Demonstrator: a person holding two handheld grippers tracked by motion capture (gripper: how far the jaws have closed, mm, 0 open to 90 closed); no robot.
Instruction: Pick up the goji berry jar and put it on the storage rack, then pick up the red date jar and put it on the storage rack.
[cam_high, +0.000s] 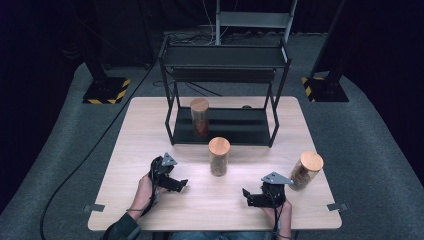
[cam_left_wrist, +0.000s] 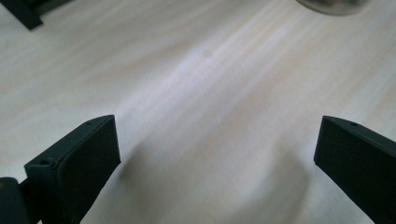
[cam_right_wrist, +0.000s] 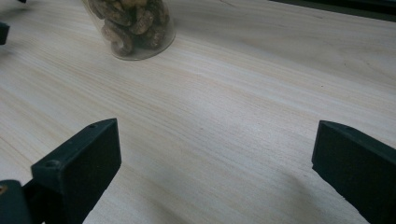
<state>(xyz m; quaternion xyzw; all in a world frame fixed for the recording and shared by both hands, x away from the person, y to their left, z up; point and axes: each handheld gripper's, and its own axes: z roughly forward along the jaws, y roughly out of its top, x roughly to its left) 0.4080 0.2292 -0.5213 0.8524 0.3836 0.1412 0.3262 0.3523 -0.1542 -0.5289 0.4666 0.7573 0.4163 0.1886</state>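
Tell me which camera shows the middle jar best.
The high view: the middle jar stands whole there, wooden lid on, before the rack. The right gripper view catches its lower part with the filling; the left gripper view just its base edge.

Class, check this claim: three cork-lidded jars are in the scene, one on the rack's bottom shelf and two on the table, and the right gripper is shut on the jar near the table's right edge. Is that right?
One detail is wrong. The right gripper is open and holds nothing; the right-edge jar stands apart from it, as the high view shows. The rest holds: one jar sits on the rack's bottom shelf, and the middle jar stands on the table.
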